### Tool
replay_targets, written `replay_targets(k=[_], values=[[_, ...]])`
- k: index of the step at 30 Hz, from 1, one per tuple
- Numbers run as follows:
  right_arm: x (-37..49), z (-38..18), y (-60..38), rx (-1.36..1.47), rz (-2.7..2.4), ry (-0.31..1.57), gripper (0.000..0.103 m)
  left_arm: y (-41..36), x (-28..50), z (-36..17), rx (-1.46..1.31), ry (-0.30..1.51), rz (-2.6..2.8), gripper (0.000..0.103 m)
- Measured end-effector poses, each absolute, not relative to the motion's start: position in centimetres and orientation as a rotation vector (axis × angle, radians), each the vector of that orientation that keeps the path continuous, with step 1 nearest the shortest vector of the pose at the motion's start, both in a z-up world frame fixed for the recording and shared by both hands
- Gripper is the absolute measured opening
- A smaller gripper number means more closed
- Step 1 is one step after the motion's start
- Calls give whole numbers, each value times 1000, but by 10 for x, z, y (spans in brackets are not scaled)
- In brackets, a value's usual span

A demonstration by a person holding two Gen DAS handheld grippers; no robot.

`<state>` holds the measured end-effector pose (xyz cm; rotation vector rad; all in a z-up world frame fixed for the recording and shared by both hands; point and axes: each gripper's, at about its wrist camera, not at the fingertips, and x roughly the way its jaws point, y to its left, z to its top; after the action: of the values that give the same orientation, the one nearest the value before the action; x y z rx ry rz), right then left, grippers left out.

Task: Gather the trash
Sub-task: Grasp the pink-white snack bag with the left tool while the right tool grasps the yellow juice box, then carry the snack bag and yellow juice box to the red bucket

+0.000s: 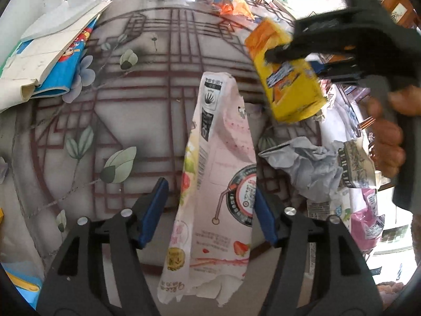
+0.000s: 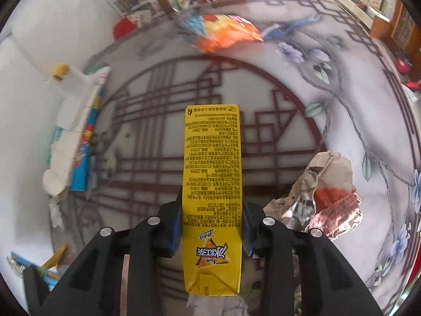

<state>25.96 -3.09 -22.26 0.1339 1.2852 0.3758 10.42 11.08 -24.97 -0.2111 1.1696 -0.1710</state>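
A long pink-and-white snack wrapper point(image 1: 221, 158) with strawberry print lies lengthwise on the patterned table point(image 1: 147, 105). My left gripper point(image 1: 210, 213) is open, and the wrapper's near part lies between its blue pads point(image 1: 155, 210); the left pad stands clear of it. My right gripper point(image 2: 212, 226) is shut on a yellow drink carton point(image 2: 211, 171), its pads pressing both long sides. In the left wrist view the same carton point(image 1: 289, 79) hangs tilted above the table at the upper right, held by the right gripper point(image 1: 284, 52) in a person's hand point(image 1: 386, 137).
Crumpled grey paper point(image 1: 307, 168) and other wrappers lie right of the pink wrapper. An orange-and-blue bag point(image 2: 223, 31) sits at the table's far side, and a crumpled foil wrapper point(image 2: 326, 194) lies to the right. White cardboard on a blue box point(image 1: 52, 44) is on the left.
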Motion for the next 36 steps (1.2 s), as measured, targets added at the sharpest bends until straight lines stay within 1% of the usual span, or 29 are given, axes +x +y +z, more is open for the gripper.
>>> replay_targets(k=[2,3,4,6,10,14,22,36], values=[[251,-207,-33,157,424,1248,34,110,104,-252,-210,1179,-167,61],[248,-199,-34,162,442,1232,34,110,105,-254,-210,1185,-168,59],[243,-192,-34,165,459,1216,34,110,104,-254,-218,1192,-175,47],[230,-175,-38,167,486,1178,34,108,102,-250,-217,1183,-166,45],[201,-146,-50,169,524,1109,34,106,94,-234,-212,1138,-155,44],[169,-134,-65,154,528,1073,34,103,85,-212,-222,1080,-148,44],[124,-133,-107,172,474,1061,34,86,74,-185,-228,1029,-165,44],[98,-130,-169,263,412,1033,34,39,69,-159,-188,981,-224,44]])
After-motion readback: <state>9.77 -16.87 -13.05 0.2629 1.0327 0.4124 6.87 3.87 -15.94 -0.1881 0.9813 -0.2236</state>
